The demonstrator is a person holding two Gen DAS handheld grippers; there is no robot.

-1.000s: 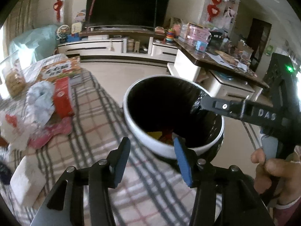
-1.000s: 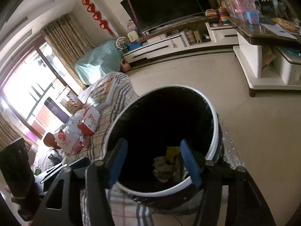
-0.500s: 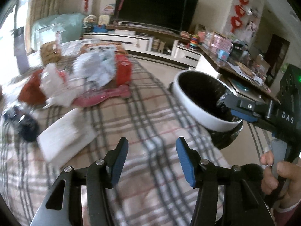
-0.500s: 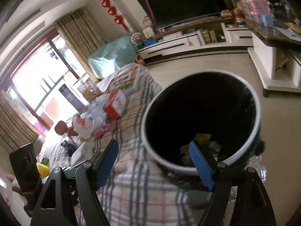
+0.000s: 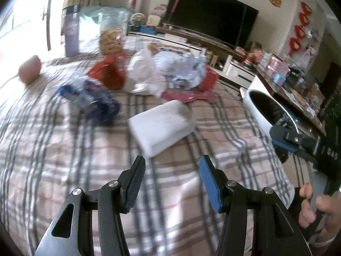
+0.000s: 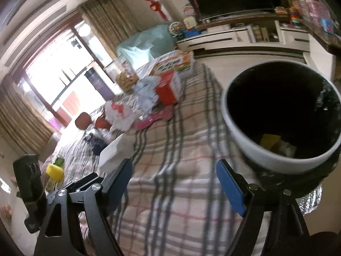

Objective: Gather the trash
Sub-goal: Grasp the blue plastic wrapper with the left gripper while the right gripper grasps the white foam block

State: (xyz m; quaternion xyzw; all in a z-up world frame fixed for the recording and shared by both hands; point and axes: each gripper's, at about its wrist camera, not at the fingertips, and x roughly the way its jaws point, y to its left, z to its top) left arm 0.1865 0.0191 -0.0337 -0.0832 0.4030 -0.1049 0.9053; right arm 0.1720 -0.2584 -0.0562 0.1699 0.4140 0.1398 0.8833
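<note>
A plaid-covered table (image 5: 64, 149) carries the trash. A white tissue pack (image 5: 162, 125) lies just ahead of my left gripper (image 5: 171, 170), which is open and empty. Behind it are a blue crumpled wrapper (image 5: 93, 102), a red bag (image 5: 108, 72), a white plastic bag (image 5: 142, 72), crumpled paper (image 5: 183, 68) and a pink wrapper (image 5: 187, 96). The white-rimmed bin (image 6: 251, 143) with a black liner stands at the table's right edge, with yellow scraps (image 6: 269, 140) inside. My right gripper (image 6: 173, 170) hovers over the cloth left of the bin, its jaws opening with nothing between them.
A red box (image 6: 168, 89) and a printed carton (image 6: 172, 61) stand at the table's far end. A biscuit jar (image 5: 111, 36), a purple box (image 5: 71, 36) and a brown round object (image 5: 29, 69) sit at the back left. A yellow-capped bottle (image 6: 54, 171) stands near the left hand.
The left gripper has swung left from the bin to face the clutter on the table. The right gripper has slid left off the bin's mouth and its jaws have widened.
</note>
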